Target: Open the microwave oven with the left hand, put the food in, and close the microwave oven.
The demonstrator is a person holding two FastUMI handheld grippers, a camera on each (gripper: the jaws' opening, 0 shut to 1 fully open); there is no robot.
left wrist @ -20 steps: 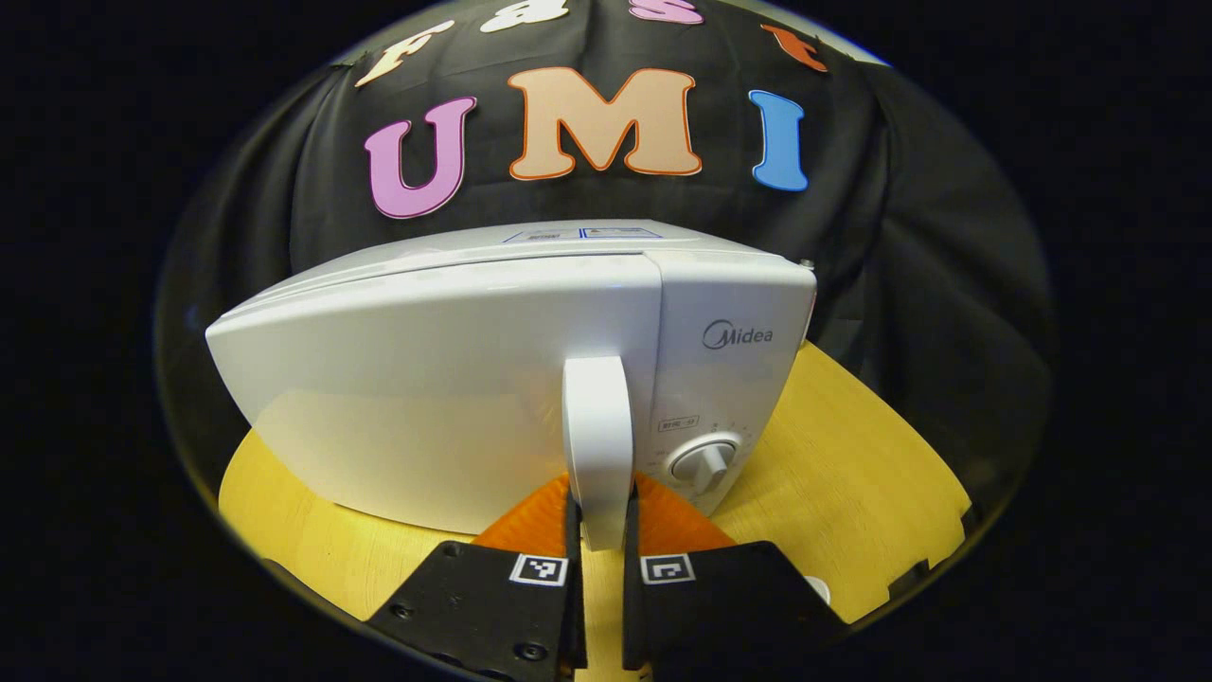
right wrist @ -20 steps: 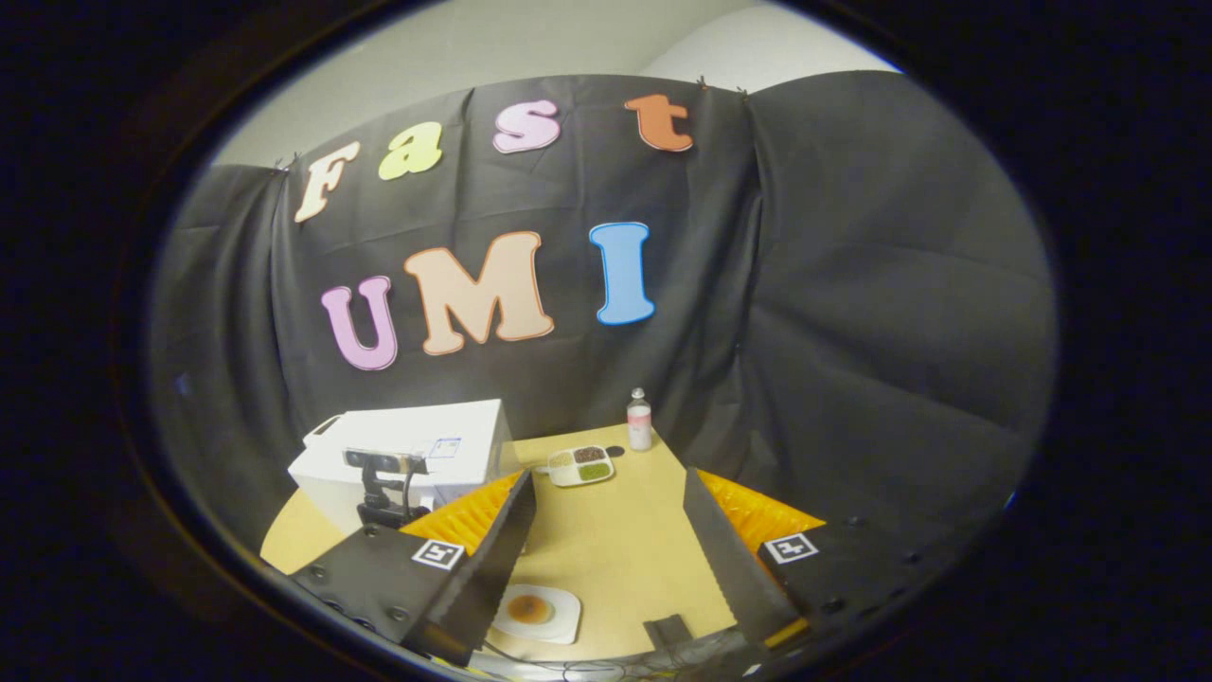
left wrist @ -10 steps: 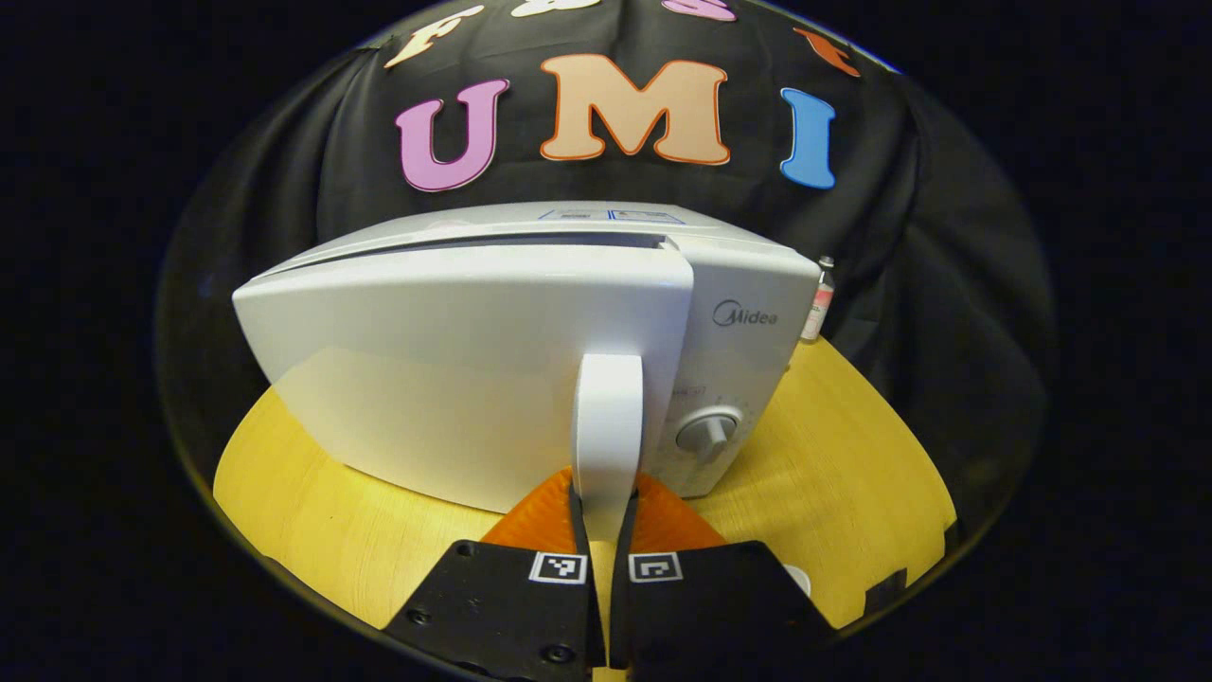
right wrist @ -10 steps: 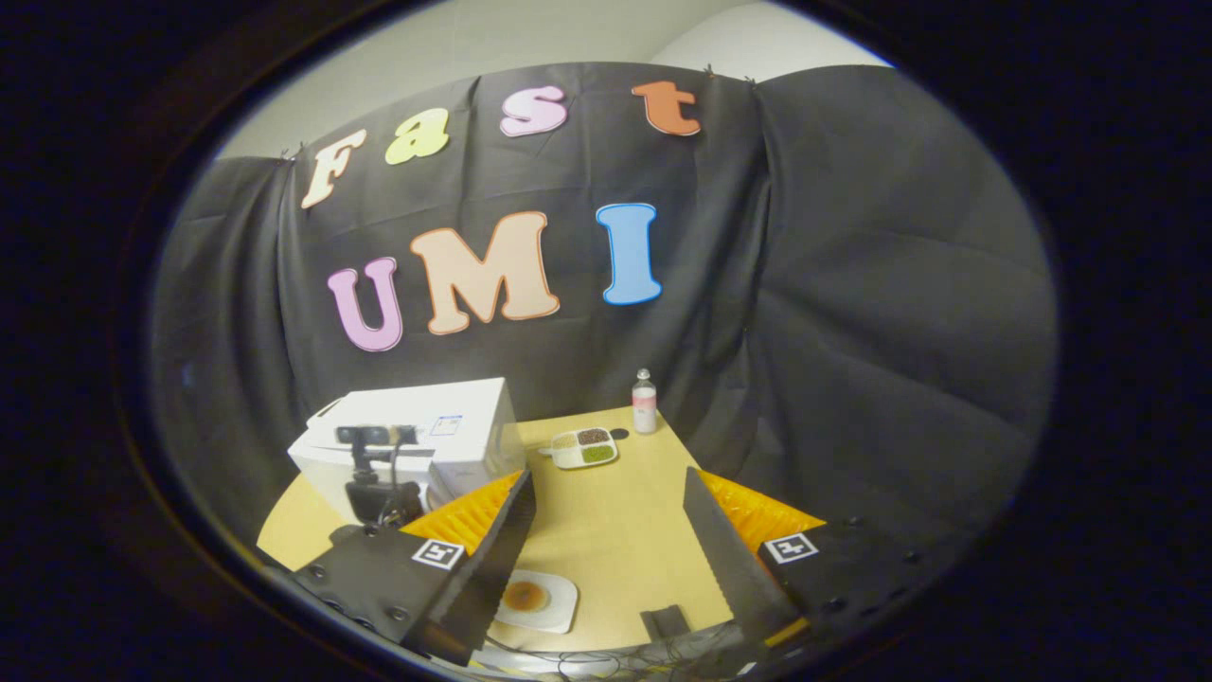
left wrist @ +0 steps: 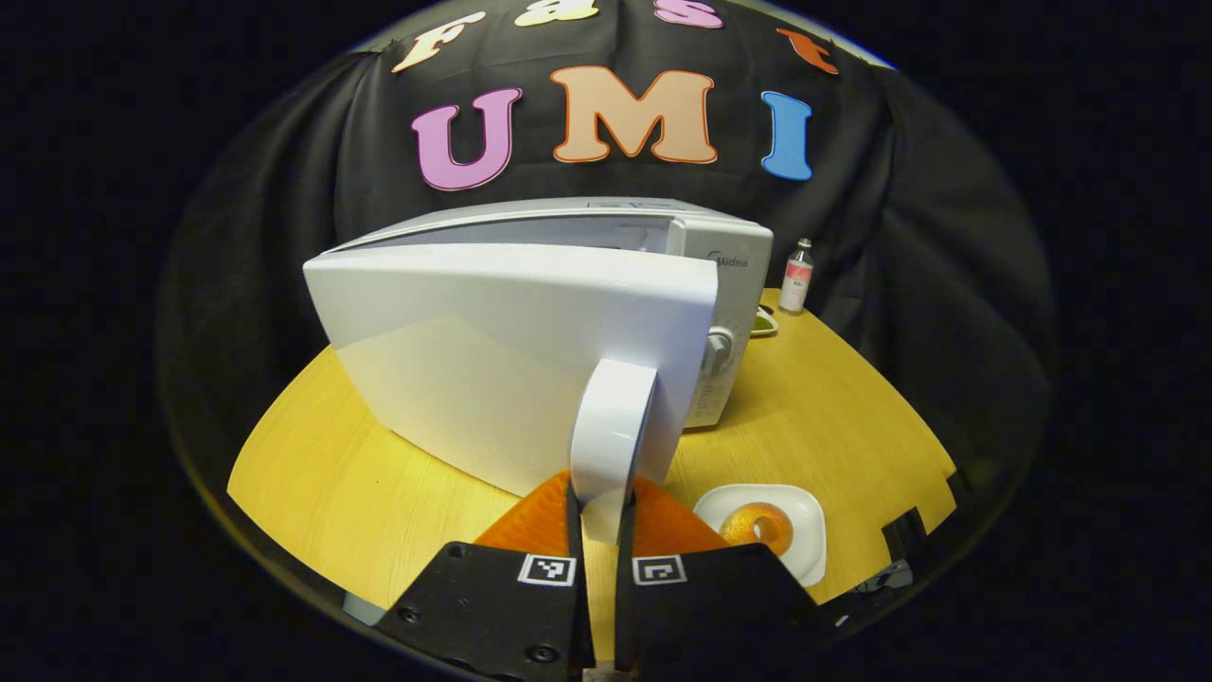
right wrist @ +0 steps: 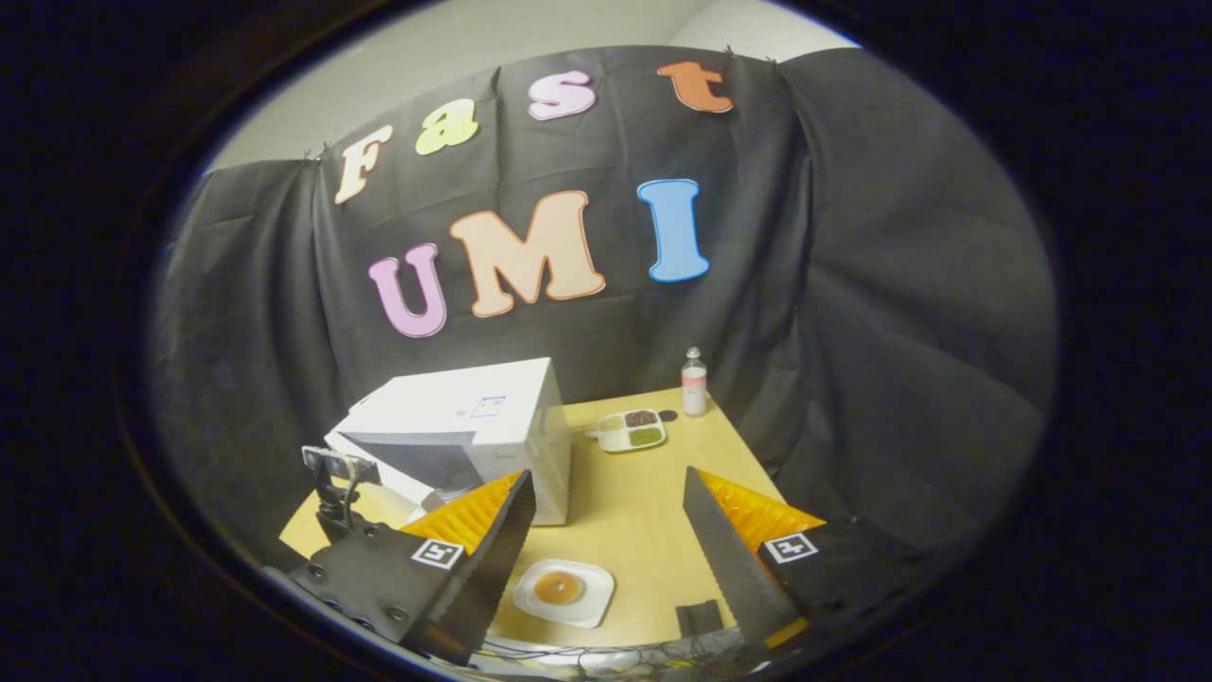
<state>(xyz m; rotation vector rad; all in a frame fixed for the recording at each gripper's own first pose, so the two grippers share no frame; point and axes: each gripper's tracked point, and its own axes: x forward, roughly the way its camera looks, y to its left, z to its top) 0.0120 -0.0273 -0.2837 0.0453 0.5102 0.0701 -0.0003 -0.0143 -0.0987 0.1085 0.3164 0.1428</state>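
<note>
The white microwave stands on the wooden table with its door swung partly open. My left gripper is shut on the lower end of the door's white handle. The food, an orange-brown bun on a white plate, lies to the right of my left fingers. From higher up, the right gripper view has the microwave, the plate with the bun near the table's front edge, and my right gripper held open above the table with nothing between its fingers.
A small bottle and a divided tray of food sit at the table's far end, right of the microwave. A dark flat object lies at the front edge. The left gripper's camera mount stands by the open door.
The left gripper has pulled the handle, and the door has swung from nearly closed to partly open. The plate with the bun has come into the left gripper view. The right gripper stays open.
</note>
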